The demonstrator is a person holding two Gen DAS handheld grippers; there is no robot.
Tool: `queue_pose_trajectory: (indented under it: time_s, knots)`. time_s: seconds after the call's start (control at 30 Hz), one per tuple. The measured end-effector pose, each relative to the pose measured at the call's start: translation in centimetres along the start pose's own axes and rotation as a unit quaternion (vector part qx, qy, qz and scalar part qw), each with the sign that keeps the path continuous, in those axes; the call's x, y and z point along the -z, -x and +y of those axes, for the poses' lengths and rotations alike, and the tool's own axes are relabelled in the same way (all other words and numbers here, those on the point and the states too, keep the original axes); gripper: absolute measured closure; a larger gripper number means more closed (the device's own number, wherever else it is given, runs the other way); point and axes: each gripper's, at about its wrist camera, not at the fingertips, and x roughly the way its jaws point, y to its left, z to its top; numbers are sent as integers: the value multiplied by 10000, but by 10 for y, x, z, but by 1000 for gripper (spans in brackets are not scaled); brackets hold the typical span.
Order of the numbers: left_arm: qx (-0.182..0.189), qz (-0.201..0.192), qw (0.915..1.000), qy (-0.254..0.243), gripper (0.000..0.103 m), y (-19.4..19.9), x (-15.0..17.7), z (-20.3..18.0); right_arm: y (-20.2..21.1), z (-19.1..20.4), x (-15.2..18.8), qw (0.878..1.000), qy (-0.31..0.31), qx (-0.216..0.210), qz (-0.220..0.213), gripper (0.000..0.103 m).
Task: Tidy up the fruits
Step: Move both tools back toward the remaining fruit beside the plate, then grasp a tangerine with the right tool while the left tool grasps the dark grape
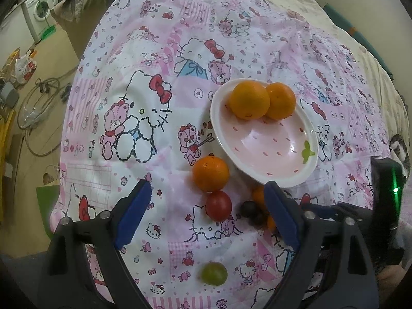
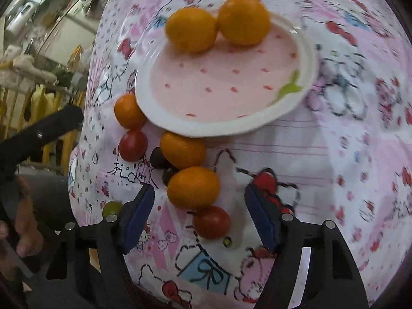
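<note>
A pink strawberry-print plate (image 1: pixel 278 152) (image 2: pixel 231 126) lies on the patterned cloth and holds two oranges (image 1: pixel 249 100) (image 2: pixel 191 29). Beside its near rim lie an orange (image 1: pixel 210 173) (image 2: pixel 128 112), a red tomato (image 1: pixel 219 205) (image 2: pixel 133 145), dark grapes (image 1: pixel 248 209) (image 2: pixel 157 157) and a green grape (image 1: pixel 214 273) (image 2: pixel 112 208). The right wrist view shows two more oranges (image 2: pixel 183 149) (image 2: pixel 193 187) and a second tomato (image 2: pixel 211 222). My left gripper (image 1: pixel 208 216) is open over the tomato. My right gripper (image 2: pixel 199 215) is open around the second tomato.
The Hello Kitty cloth (image 1: pixel 134 118) covers a raised surface that drops off at the left edge. A washing machine (image 1: pixel 40 10), cables and bags sit on the floor to the left. The other gripper's black body (image 1: pixel 386 193) stands at right.
</note>
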Motion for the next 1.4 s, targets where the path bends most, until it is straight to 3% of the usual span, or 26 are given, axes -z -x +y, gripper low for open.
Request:
queue_pose_trajectory:
  time_s: [0.1,0.23,0.43,0.67,0.8,0.9,1.0,1.17,1.4]
  knots:
    - [-31,-7,10000,-68,16,-1,1,0,-11,7,-3,9998,130,81,86,36]
    - [-107,-20,9998,-174,16,-2,3,1,-13,8,-6,9995,267,165,106,57]
    - [-156,31,9998,-141,20,-5,3,4,-1,1,-1,9999,157,-24,7,57]
    - [-4,213,9995,-224,26,-7,8,-10,29,-24,-6,9980,-381,-70,-496,57]
    - [234,658,9973,218,27,-17,26,-19,52,-42,-7,9934,-776,-216,-818,57]
    - [286,941,9938,517,41,-29,43,-32,70,-53,-10,9888,-998,-377,-1044,57]
    - [351,962,9902,946,46,-39,51,-40,84,-60,-13,9842,-1118,-563,-1255,57]
    - [389,1048,9800,1647,67,-50,53,-38,93,-67,-13,9799,-1271,-743,-1343,57]
    - [127,1144,9767,1812,69,-64,56,-45,106,-64,-14,9765,-1223,-953,-1499,57]
